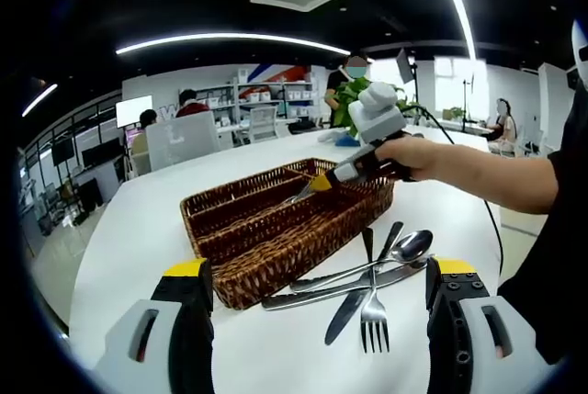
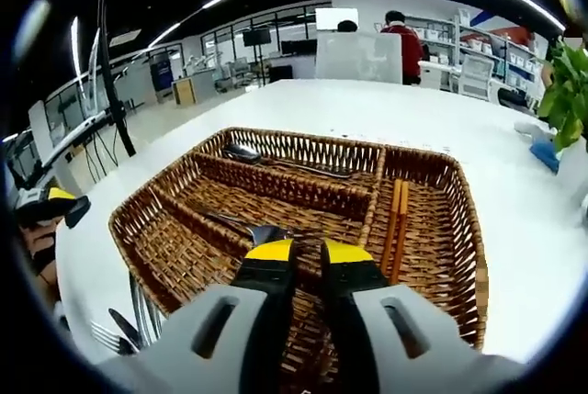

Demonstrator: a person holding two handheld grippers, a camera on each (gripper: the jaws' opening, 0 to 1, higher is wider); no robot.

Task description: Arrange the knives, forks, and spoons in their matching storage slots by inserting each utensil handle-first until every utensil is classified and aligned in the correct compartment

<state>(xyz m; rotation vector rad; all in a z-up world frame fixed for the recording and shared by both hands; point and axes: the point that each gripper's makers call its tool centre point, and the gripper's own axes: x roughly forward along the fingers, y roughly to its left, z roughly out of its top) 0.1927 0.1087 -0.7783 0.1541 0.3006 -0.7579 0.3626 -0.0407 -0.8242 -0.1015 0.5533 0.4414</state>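
I hold my right tongs over the wicker basket, pinching a utensil by its handle, its head lying in a middle slot. One utensil lies in the far slot. My left tongs are spread, holding nothing. A spoon, fork and knives remain on the table beside the basket.

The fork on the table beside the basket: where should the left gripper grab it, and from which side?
Grip the fork on its bare neck just above the tines, coming straight down from above. Its handle end lies tangled with the spoon and knives, so that end looks crowded.
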